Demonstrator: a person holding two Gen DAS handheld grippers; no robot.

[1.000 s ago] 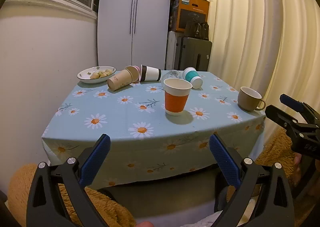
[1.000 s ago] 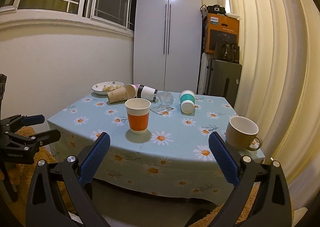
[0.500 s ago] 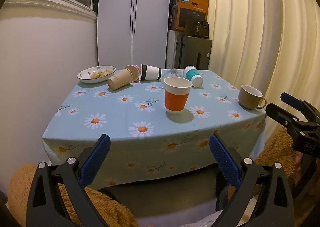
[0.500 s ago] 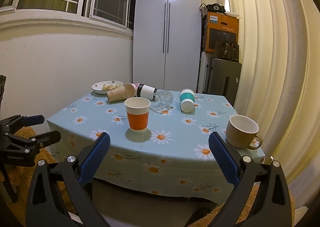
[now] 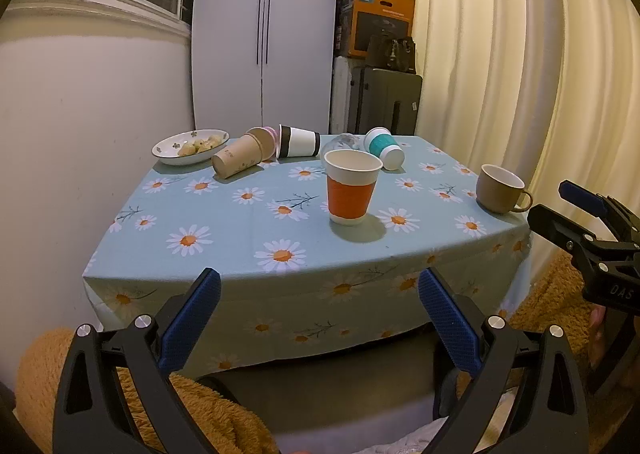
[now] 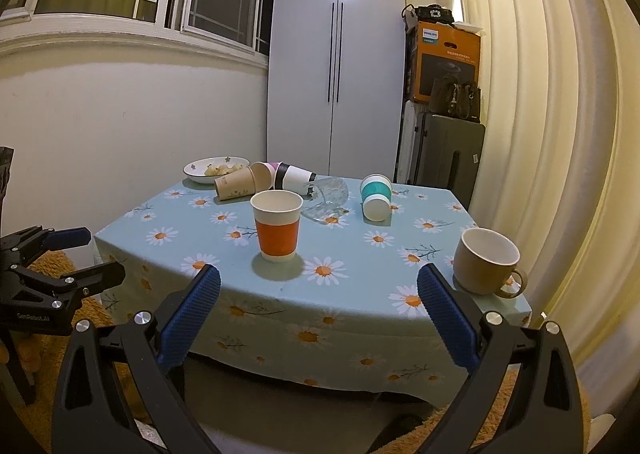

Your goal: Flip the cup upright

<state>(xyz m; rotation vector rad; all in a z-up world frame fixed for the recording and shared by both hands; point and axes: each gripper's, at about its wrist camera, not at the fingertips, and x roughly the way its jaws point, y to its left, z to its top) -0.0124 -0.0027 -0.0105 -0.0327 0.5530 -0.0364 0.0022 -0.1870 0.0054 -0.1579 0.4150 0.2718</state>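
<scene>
I hold the left tool (image 5: 319, 306) and right tool (image 6: 319, 300) wide and empty short of the worktop (image 6: 432, 210), so I judge this the approach step: next, reach far to the tipped teal cup (image 6: 375, 196) beyond the upright orange cup (image 6: 277, 225).

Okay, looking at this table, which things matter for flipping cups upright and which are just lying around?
For the job:
- brown paper cup on its side
- black-and-white paper cup on its side
- teal-sleeved paper cup on its side
- clear glass tipped over
- open left gripper
- open right gripper

Lying about:
- upright orange-sleeved paper cup
- upright tan ceramic mug
- white bowl of food
</scene>
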